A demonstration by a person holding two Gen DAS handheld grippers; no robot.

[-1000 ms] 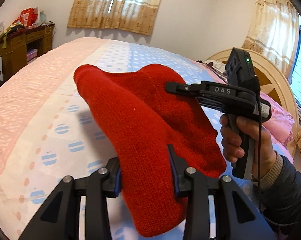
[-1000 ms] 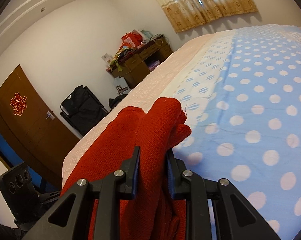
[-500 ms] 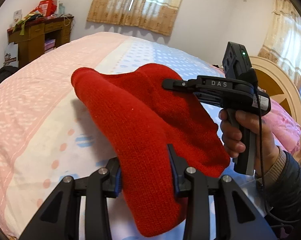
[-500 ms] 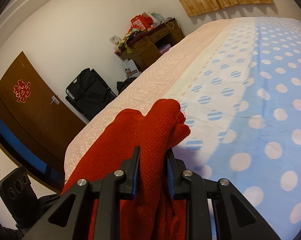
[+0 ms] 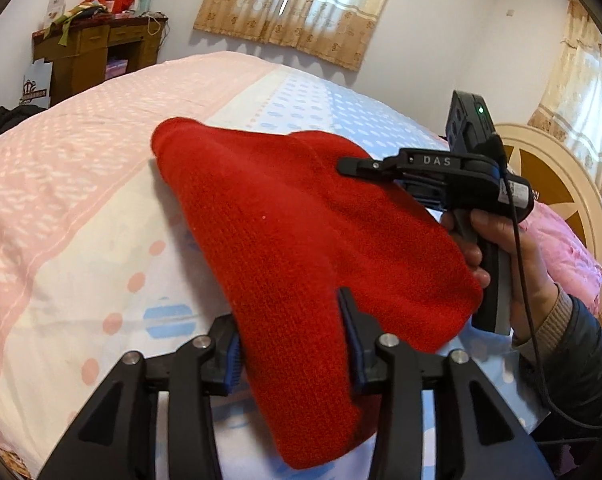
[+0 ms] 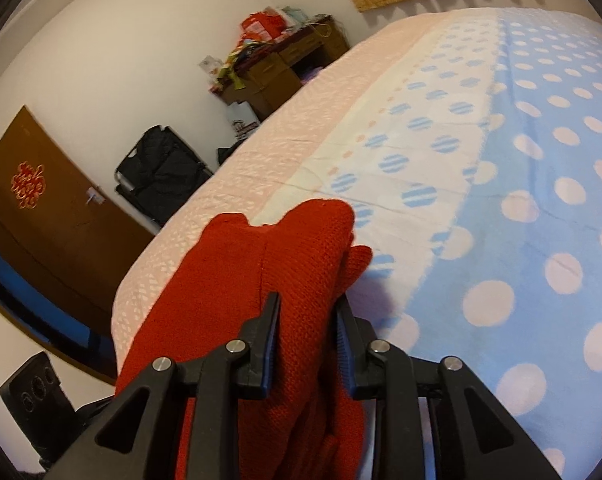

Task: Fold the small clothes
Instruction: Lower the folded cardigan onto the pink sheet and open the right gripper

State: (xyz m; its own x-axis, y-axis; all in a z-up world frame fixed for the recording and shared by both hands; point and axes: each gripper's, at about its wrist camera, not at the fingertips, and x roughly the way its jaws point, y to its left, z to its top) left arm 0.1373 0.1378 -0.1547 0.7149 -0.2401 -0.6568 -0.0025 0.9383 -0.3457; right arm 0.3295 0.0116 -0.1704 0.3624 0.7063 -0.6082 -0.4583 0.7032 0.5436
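Both grippers' jaws opening — red knit garment (image 5: 301,248) between them.

- Your left wrist camera sits just behind the left gripper (image 5: 293,344), angled down over the bed (image 5: 81,216), facing the curtained window (image 5: 297,4) and the headboard (image 5: 557,184).
- Your right wrist camera rides behind the right gripper (image 6: 307,340), angled down, facing the door (image 6: 41,216).
- Both are very near the red knit garment (image 5: 301,248).
- Shared: garment, bed, the cluttered desk (image 6: 285,64).
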